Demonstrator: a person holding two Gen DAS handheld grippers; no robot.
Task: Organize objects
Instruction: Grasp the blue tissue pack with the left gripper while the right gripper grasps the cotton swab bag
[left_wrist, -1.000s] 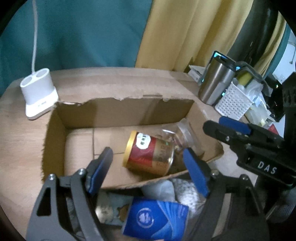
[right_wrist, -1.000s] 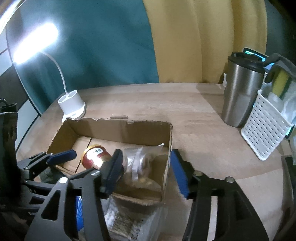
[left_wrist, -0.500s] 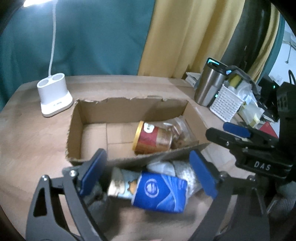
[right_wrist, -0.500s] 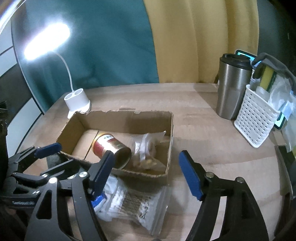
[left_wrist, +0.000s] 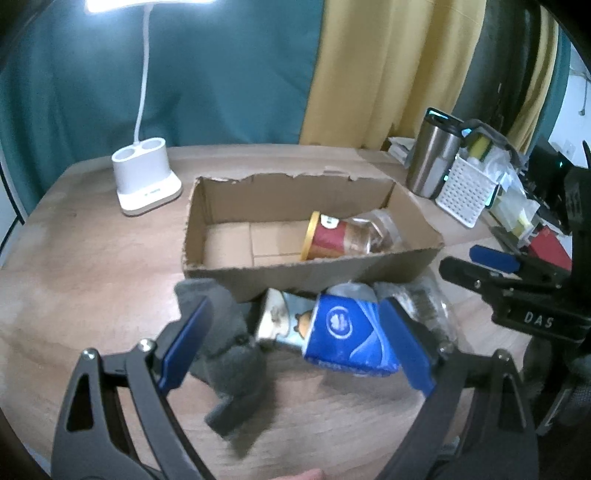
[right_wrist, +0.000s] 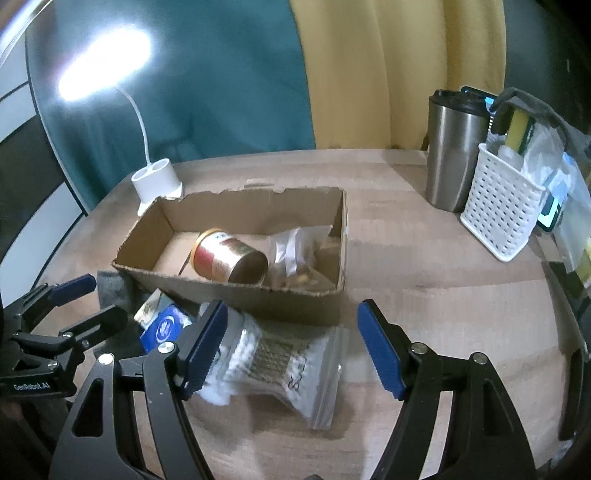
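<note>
One can (right_wrist: 229, 260) + bag (right_wrist: 295, 258) in cardboard box (right_wrist: 236, 295)

This looks like a room in a home, set up as a desk corner. A wooden table (right_wrist: 424, 266) stands against teal and yellow curtains (right_wrist: 369, 66) filling the upper frame. At upper left a lit white desk lamp (right_wrist: 157, 181) glows. At right stand a steel travel mug (right_wrist: 452, 155) and a white perforated caddy (right_wrist: 498, 206) stuffed with sponges and packets.
</note>
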